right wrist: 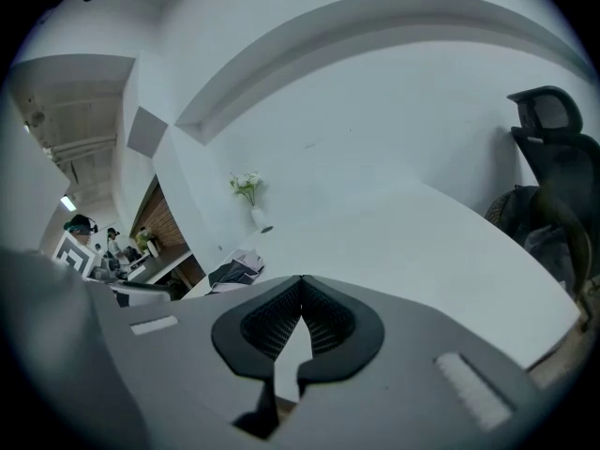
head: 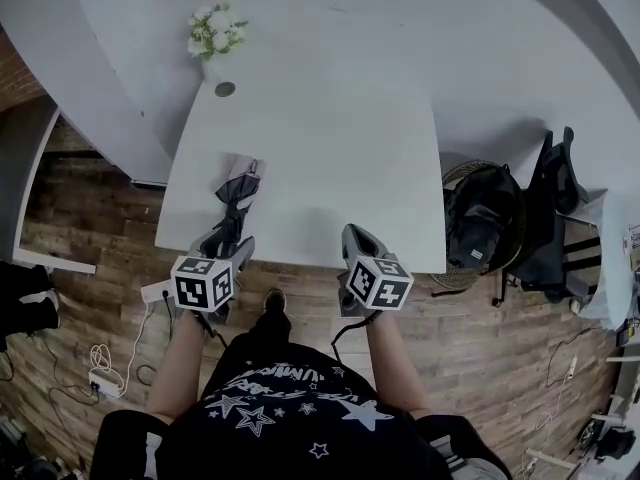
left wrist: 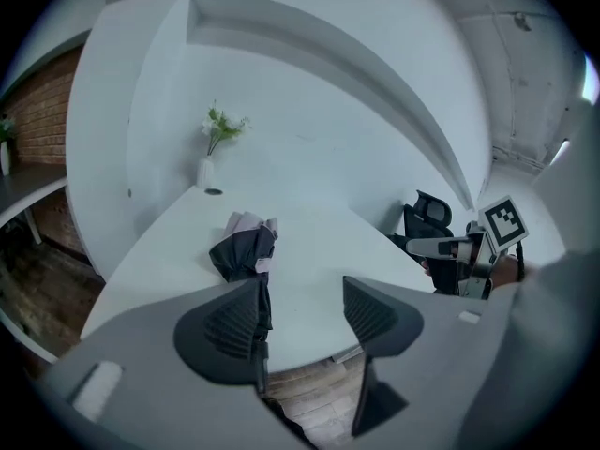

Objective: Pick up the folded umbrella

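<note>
Closing the open left hand-held gripper (left wrist: 300, 312) now prob misses bc the folded umbrella (left wrist: 246, 251) lines up w/ one jaw; right hand-held gripper (right wrist: 298, 322) is shut, empty.

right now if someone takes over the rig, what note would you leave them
Folded umbrella: lying on the white table, left side, untouched as far as I can see.
Left gripper: open, empty, at the umbrella's near end, which sits by the left finger, not between the fingers.
Right gripper: shut, empty, over the table's near edge.
Done: nothing picked up yet.
Left: centre the fingers on the umbrella, close, lift.
</note>
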Demonstrator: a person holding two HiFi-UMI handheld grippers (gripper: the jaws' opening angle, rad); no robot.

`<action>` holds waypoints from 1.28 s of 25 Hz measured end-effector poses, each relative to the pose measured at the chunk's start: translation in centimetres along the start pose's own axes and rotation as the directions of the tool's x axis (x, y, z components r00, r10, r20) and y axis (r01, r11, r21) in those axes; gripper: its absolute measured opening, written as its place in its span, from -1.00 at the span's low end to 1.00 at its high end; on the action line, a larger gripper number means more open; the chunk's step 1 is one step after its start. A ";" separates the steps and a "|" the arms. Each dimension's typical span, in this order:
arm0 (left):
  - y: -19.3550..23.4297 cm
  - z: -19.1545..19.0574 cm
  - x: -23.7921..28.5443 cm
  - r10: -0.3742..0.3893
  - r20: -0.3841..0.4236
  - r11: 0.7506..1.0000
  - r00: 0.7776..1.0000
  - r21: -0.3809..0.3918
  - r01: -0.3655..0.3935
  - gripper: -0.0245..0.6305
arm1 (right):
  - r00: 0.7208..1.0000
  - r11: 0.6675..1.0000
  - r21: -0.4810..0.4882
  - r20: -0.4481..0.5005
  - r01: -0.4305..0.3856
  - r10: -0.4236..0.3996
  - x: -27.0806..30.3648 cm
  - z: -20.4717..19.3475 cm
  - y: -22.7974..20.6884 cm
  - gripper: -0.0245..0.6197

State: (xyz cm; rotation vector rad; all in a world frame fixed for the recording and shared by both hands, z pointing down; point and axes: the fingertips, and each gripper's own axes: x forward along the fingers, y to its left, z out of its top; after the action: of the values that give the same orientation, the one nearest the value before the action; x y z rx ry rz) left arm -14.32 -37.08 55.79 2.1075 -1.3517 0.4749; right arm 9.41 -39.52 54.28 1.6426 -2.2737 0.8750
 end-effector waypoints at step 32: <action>7.5 -3.3 10.3 0.105 -0.346 0.991 0.932 -0.037 -0.126 -0.07 | 0.996 0.997 0.034 -0.050 0.075 -0.073 6.9 2.8 -2.0 -0.87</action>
State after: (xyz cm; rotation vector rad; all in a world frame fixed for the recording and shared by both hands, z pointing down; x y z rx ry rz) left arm -16.68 -44.53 66.37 1.8002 -1.2698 0.8017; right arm 9.25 -47.03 56.10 1.6897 -2.1625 0.9329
